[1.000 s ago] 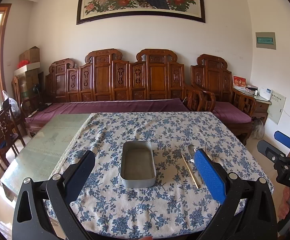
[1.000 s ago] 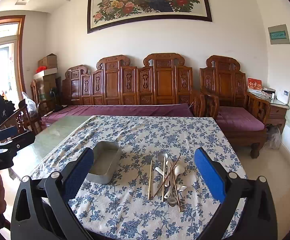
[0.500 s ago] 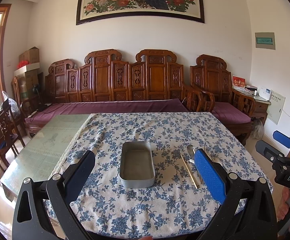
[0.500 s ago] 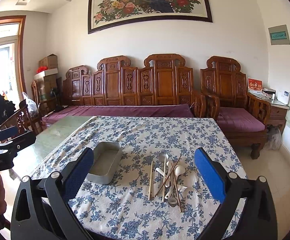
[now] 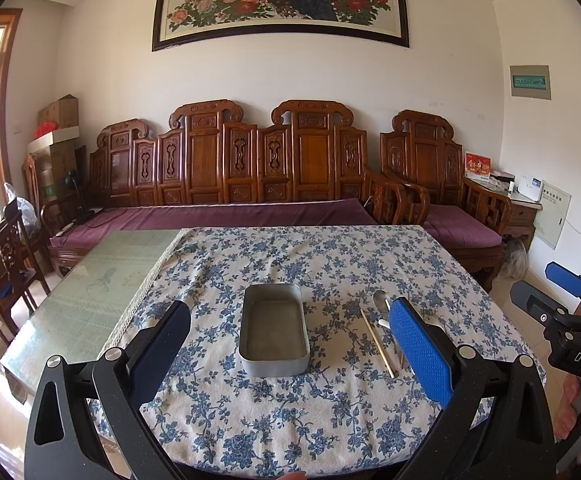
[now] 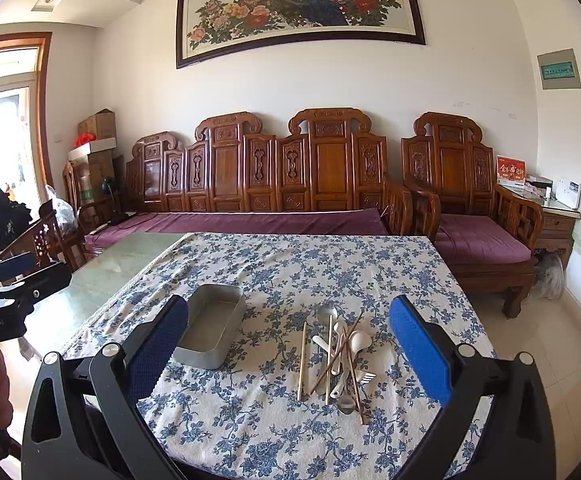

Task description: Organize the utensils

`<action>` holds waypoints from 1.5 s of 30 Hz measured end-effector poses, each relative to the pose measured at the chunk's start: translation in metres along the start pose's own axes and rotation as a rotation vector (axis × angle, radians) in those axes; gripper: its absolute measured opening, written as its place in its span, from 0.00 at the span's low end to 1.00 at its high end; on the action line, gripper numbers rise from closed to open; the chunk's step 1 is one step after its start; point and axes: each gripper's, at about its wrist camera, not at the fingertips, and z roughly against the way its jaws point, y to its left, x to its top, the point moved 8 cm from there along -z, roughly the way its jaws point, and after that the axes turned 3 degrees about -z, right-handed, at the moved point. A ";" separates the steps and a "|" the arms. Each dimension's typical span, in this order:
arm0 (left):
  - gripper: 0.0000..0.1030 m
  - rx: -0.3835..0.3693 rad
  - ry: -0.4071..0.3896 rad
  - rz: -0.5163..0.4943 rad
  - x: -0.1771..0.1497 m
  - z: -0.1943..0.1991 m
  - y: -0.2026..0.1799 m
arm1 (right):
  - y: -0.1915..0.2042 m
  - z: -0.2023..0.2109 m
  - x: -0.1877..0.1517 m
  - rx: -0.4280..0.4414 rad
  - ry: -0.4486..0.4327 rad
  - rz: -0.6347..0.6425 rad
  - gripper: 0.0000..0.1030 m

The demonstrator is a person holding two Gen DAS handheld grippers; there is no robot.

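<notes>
We held the left gripper (image 5: 290,344) above the near edge of the tabletop (image 5: 102,280), its blue-padded fingers spread wide with nothing between them, framing the metal tin (image 5: 274,330) that sat open and empty on the blue floral tablecloth (image 5: 310,256). The right gripper (image 6: 288,338) was likewise spread wide and held nothing, hovering over the near side of the cloth. Between its fingers in the right wrist view lay the pile of utensils (image 6: 336,354): a metal spoon (image 6: 326,314) at the far end, a white spoon (image 6: 358,340), a fork (image 6: 364,376) and several chopsticks (image 6: 301,360) crossing one another, all loose on the cloth. The tin lay just to the left of this pile, apart from it. Behind the tabletop stood a carved wooden sofa (image 5: 250,160) with purple cushions, and a framed peacock painting (image 5: 282,0) hung on the wall above it.
</notes>
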 end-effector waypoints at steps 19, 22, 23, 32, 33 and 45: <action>0.93 -0.045 0.108 -0.025 -0.033 -0.040 -0.011 | -0.020 -0.029 -0.031 -0.022 0.075 0.009 0.98; 0.93 -0.069 0.139 -0.033 -0.044 -0.055 -0.016 | -0.031 -0.041 -0.047 -0.025 0.108 0.010 0.95; 0.93 -0.079 0.148 -0.036 -0.047 -0.060 -0.018 | -0.035 -0.046 -0.051 -0.027 0.121 0.012 0.93; 0.93 -0.164 0.216 -0.055 -0.067 -0.101 -0.043 | -0.069 -0.079 -0.087 -0.025 0.233 0.004 0.73; 0.93 -0.171 0.222 -0.057 -0.069 -0.105 -0.047 | -0.075 -0.085 -0.092 -0.024 0.252 -0.002 0.70; 0.93 -0.237 0.327 -0.083 -0.099 -0.157 -0.075 | -0.099 -0.140 -0.145 0.005 0.415 -0.048 0.40</action>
